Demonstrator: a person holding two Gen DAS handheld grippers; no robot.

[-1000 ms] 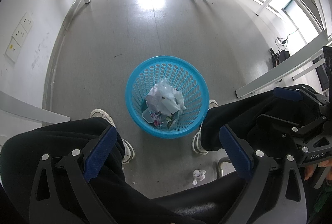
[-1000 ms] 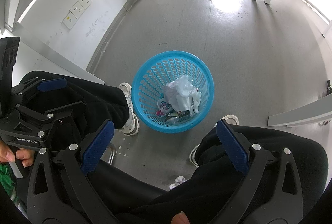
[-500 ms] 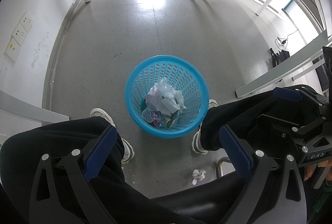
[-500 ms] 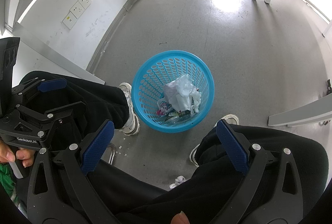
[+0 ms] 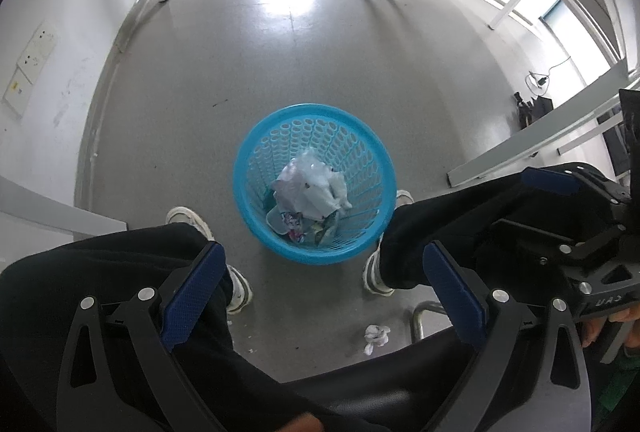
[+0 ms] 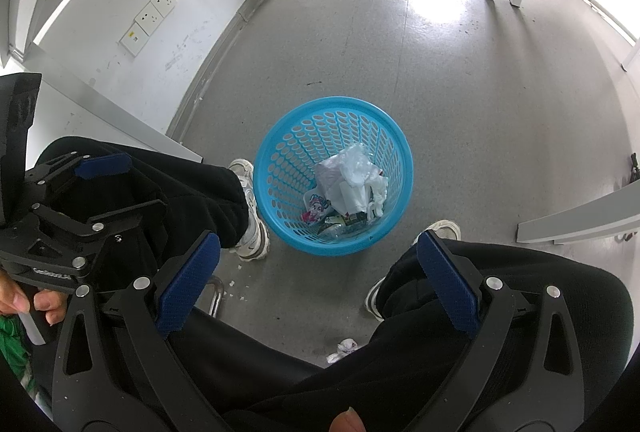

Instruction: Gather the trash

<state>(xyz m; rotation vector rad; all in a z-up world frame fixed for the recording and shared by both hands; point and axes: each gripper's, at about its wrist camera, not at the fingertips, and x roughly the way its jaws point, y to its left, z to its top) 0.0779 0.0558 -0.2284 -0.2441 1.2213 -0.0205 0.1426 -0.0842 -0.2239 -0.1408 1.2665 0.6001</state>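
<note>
Both grippers, left (image 5: 318,286) and right (image 6: 318,278), are hovering with fingers apart and empty above the bin (image 5: 256,168), probably eyeing the tissue (image 5: 376,337) lying on the floor (image 5: 280,72).

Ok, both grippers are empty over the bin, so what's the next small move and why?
Probably lower the right gripper toward the crumpled white tissue on the floor near the chair edge. Its jaws stand wide open with nothing between them, as do the left gripper's. The blue basket already holds wrappers and plastic, and that tissue is the one sizeable piece visible outside it.
</note>
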